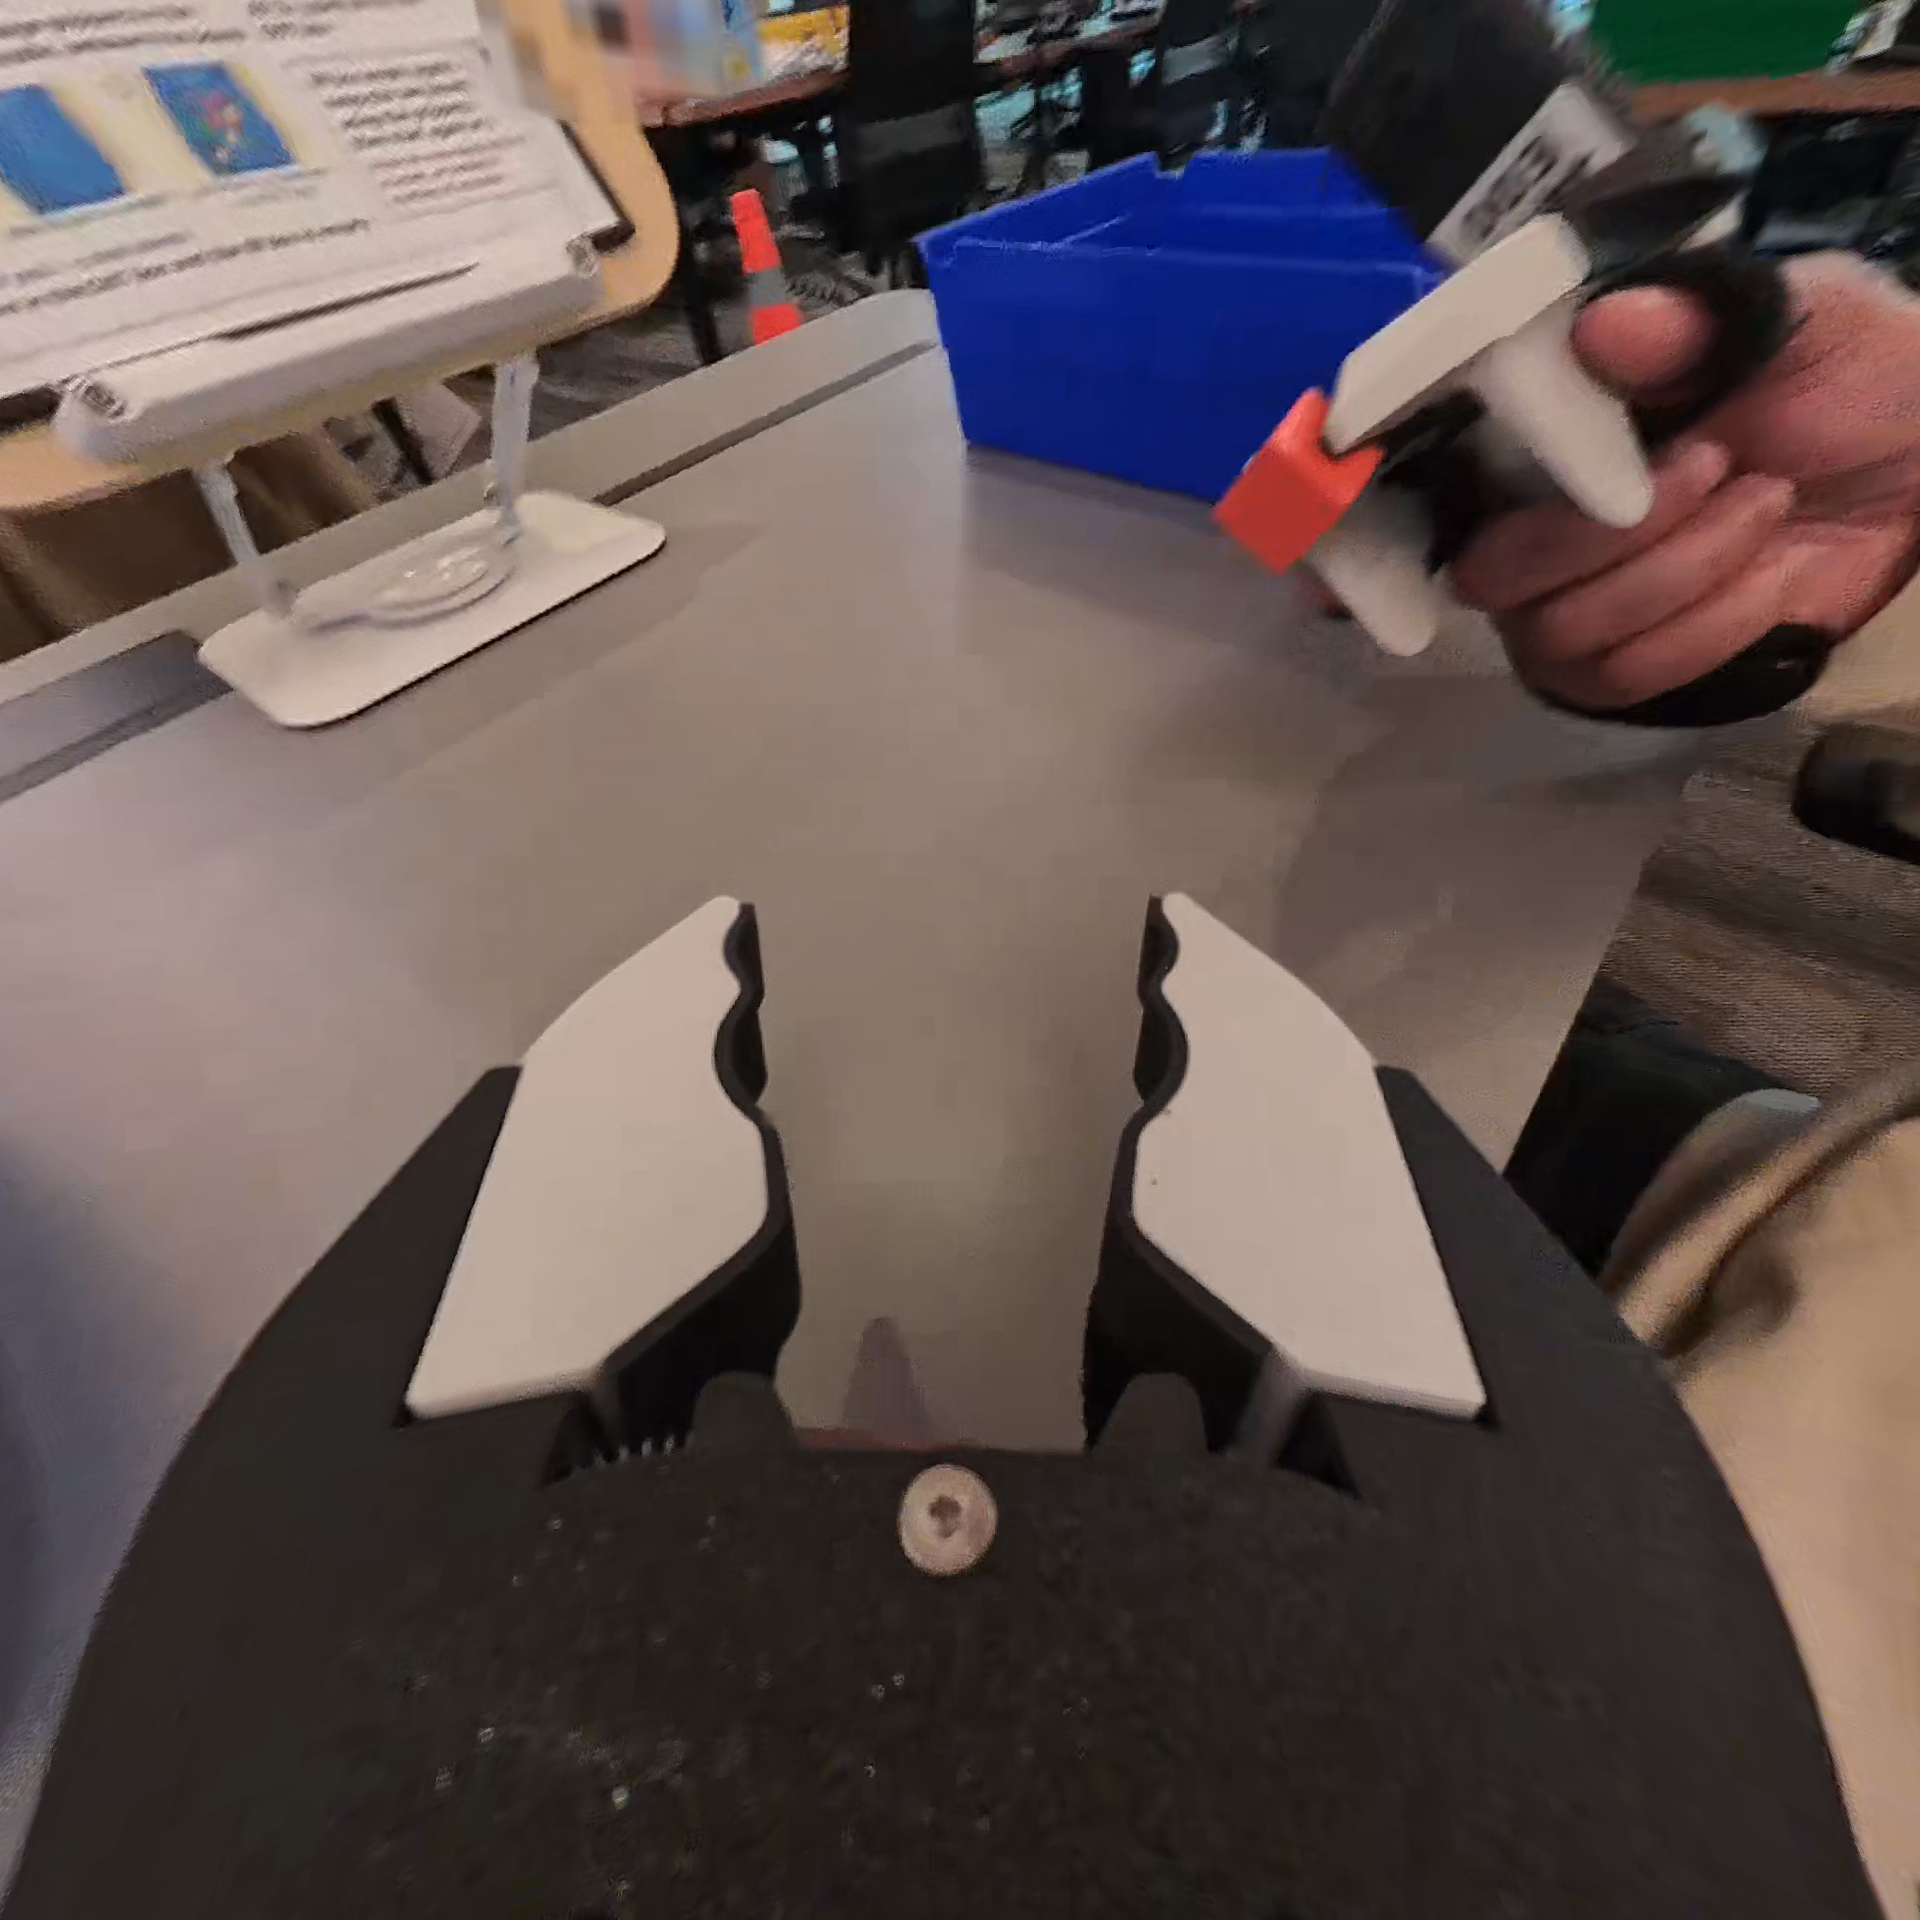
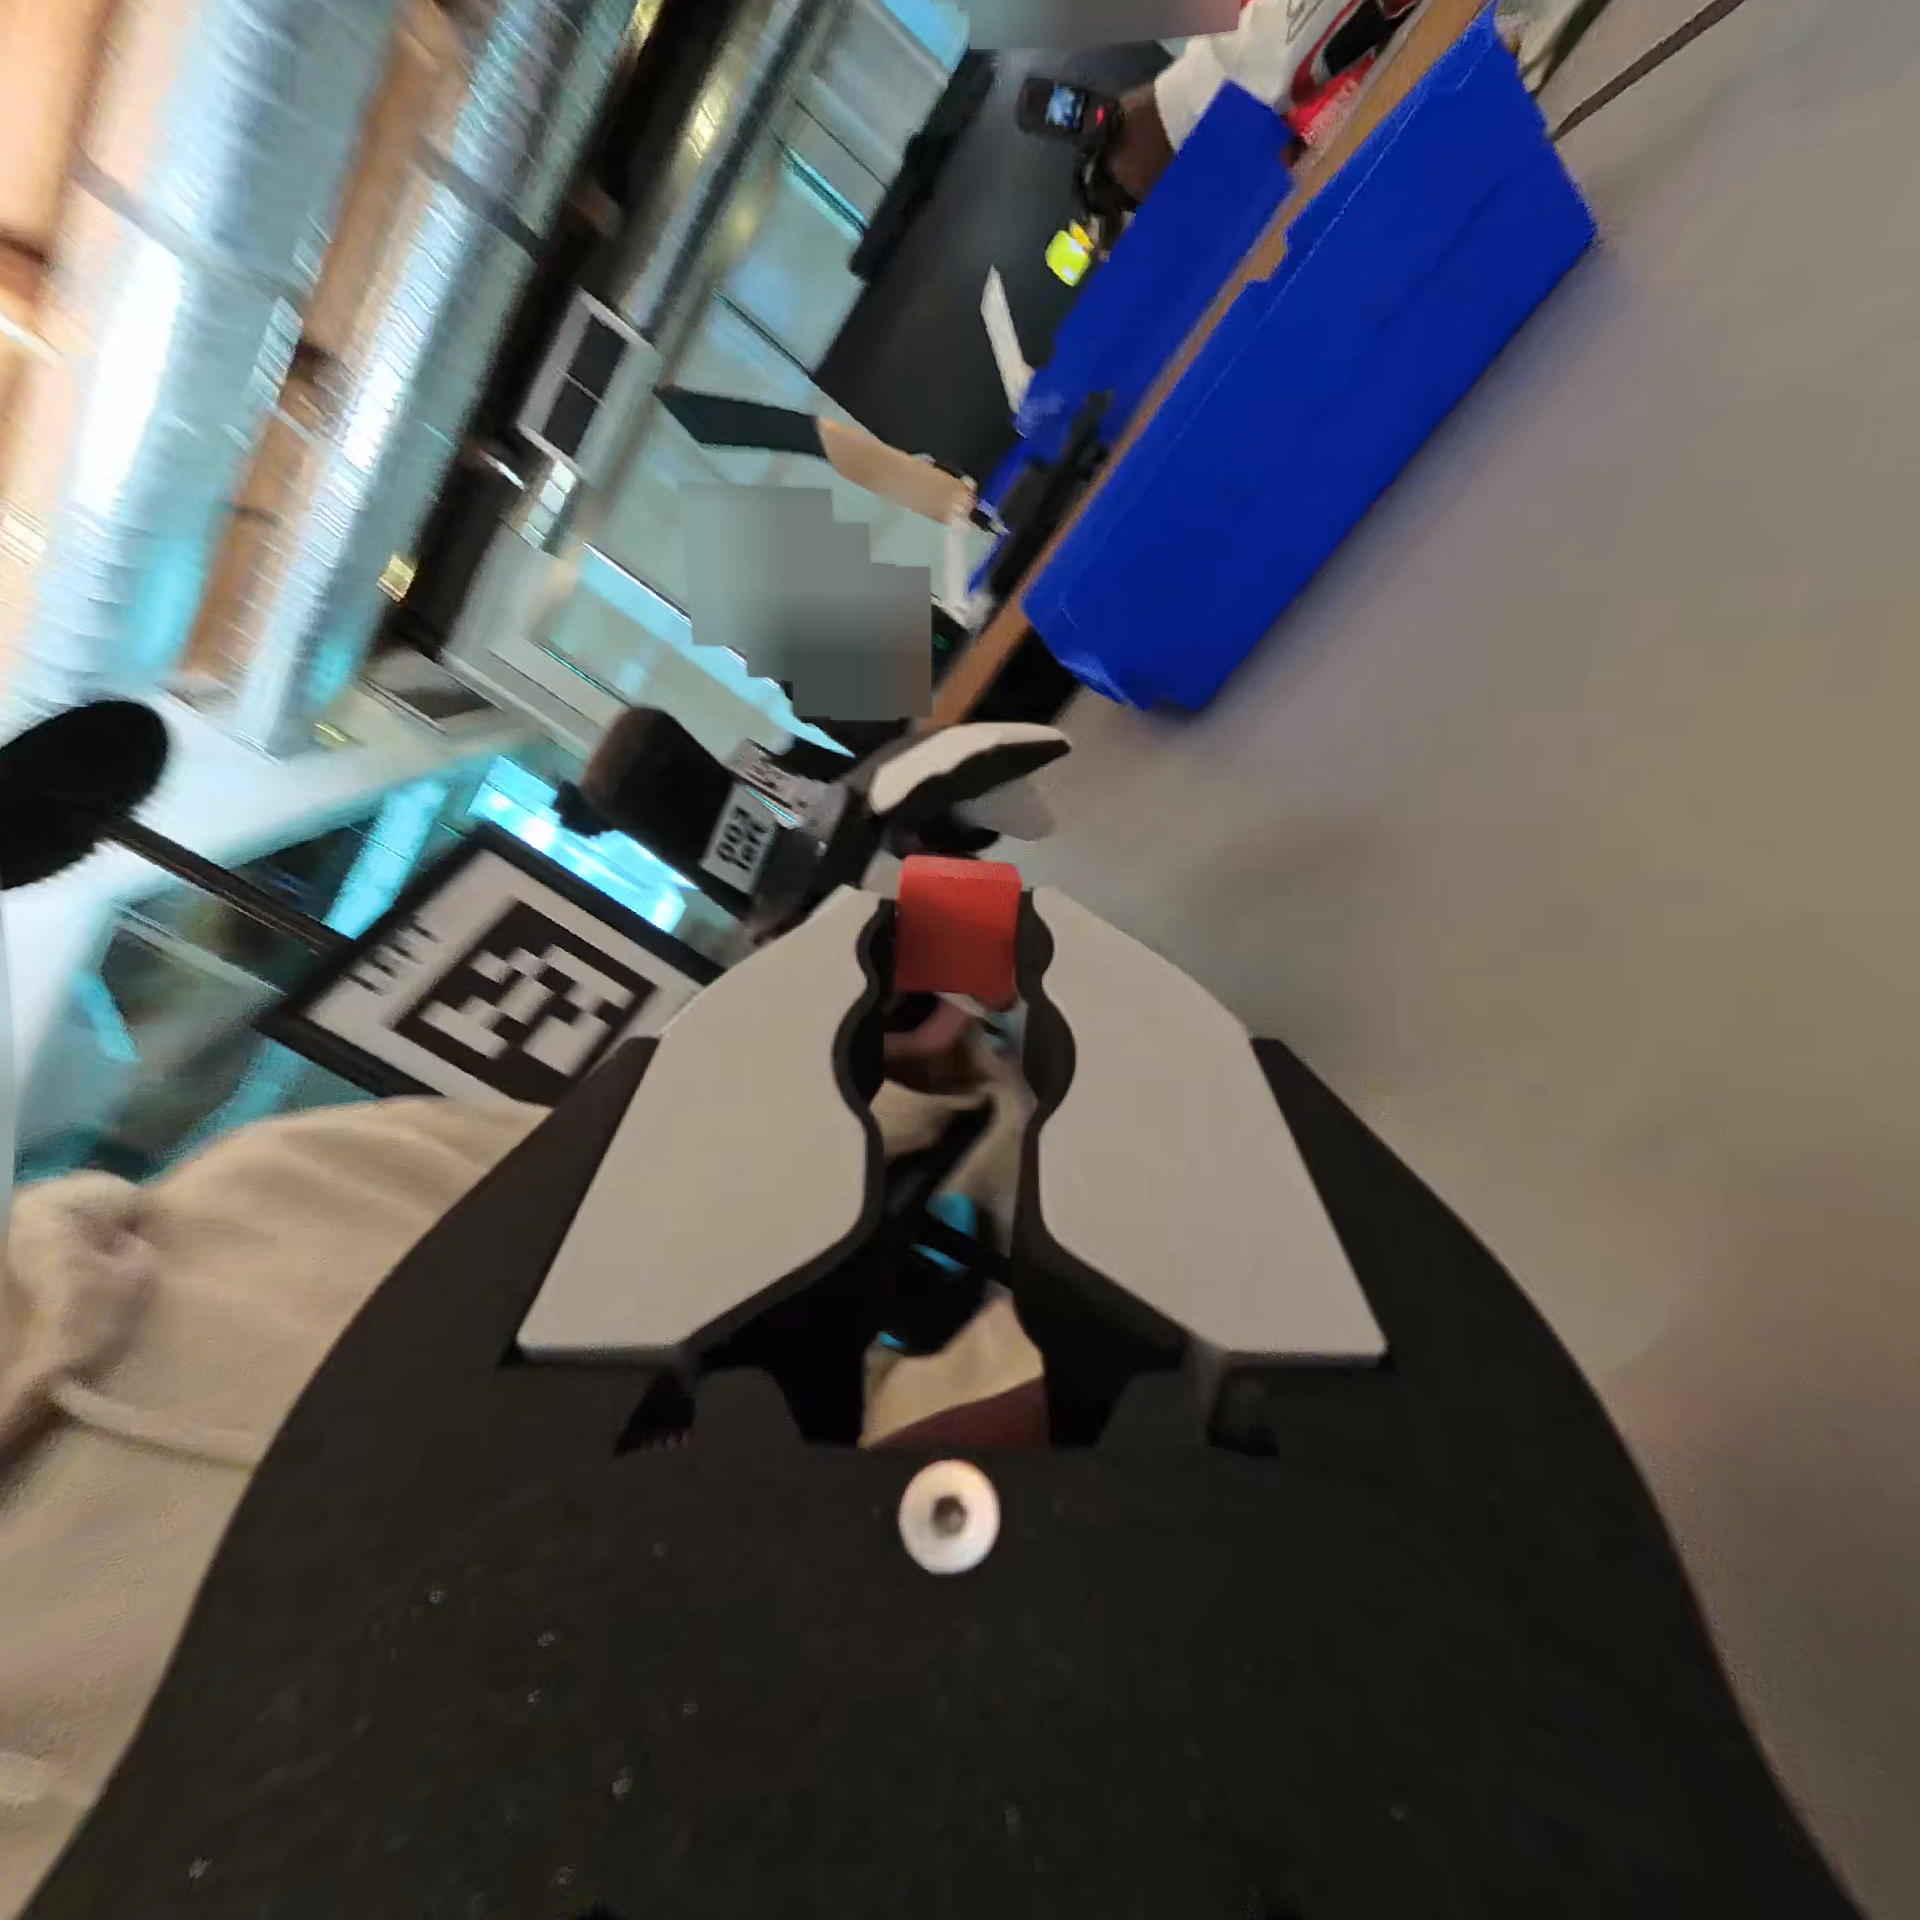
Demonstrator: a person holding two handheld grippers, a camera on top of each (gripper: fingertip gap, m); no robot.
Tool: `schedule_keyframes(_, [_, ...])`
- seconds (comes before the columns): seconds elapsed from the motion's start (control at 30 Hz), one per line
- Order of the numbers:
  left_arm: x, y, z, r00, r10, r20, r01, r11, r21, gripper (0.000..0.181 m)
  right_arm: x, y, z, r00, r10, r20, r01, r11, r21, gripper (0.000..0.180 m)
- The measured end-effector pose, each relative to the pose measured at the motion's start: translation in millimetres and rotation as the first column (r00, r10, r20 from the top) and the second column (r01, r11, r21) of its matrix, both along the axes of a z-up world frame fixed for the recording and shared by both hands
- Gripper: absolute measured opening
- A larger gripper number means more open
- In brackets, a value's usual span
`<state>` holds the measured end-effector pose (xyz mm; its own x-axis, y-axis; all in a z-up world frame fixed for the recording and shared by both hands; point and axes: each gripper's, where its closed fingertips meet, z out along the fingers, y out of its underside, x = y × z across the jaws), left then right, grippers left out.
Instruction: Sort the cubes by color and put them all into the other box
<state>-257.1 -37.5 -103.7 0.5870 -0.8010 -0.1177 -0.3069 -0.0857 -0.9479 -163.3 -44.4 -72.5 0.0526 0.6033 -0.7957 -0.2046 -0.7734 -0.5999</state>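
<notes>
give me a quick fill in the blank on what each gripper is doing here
1. The right gripper is shut on a ____ cube.
2. The left gripper is open and holds ____.
3. The bin on the table is ____ in colour.

Missing words: red; nothing; blue

Left claw (image 1: 951, 925) held level and low, jaws spread wide, empty. Right claw (image 2: 956, 914) rolled sideways, jaws clamped at the tips, gripped by a hand (image 1: 1756, 520).

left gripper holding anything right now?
No. In the left wrist view the left gripper is open, with only bare grey table between its fingers; the right gripper holds the red cube.
</notes>
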Motion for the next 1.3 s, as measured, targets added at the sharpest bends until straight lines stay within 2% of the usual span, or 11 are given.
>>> schedule_keyframes(0.13, [-9,-8,0,0.998,0.046,-0.052,-0.042,0.997,0.068,0.065,12,-16,14,0.983,-0.016,0.181,-0.022,0.978,0.208,0.022])
schedule_keyframes(0.23, [-13,-6,5,0.992,0.090,-0.091,-0.074,0.984,0.162,0.064,66,0,51,0.930,-0.213,0.300,0.080,0.913,0.400,0.022])
schedule_keyframes(0.3, [-14,-7,4,0.990,0.102,-0.096,-0.083,0.979,0.185,0.059,138,35,64,0.748,-0.496,0.441,0.226,0.816,0.533,0.022])
schedule_keyframes(0.37, [-15,-7,1,0.988,0.106,-0.109,-0.086,0.981,0.173,0.056,224,69,58,0.443,-0.671,0.595,0.278,0.733,0.620,0.022])
schedule_keyframes(0.43, [-12,-8,-5,0.989,0.084,-0.120,-0.069,0.990,0.123,0.057,292,97,32,0.224,-0.623,0.750,0.294,0.777,0.557,0.022])
schedule_keyframes(0.53, [-10,-9,-9,0.992,0.059,-0.113,-0.051,0.996,0.074,0.058,352,131,-20,0.068,-0.407,0.911,0.313,0.876,0.367,0.022])
schedule_keyframes(0.83, [-13,-6,-18,0.986,0.076,-0.151,-0.068,0.996,0.057,0.058,406,170,-94,-0.178,-0.002,0.984,0.394,0.916,0.073,0.022])
schedule_keyframes(1.03, [-20,-6,-28,0.985,0.079,-0.156,-0.087,0.995,-0.048,0.059,415,154,-110,-0.236,0.062,0.970,0.442,0.896,0.050,0.026])
schedule_keyframes(1.17, [-31,2,-27,0.988,0.118,-0.097,-0.128,0.985,-0.113,0.058,390,148,-52,-0.244,-0.220,0.945,0.357,0.885,0.298,0.041])
schedule_keyframes(1.23, [-36,6,-25,0.989,0.138,-0.060,-0.145,0.979,-0.143,0.057,344,141,-3,-0.141,-0.485,0.863,0.297,0.811,0.505,0.040])
schedule_keyframes(1.3, [-38,8,-24,0.990,0.142,-0.022,-0.144,0.973,-0.181,0.057,268,119,29,0.128,-0.664,0.737,0.287,0.736,0.613,0.040])
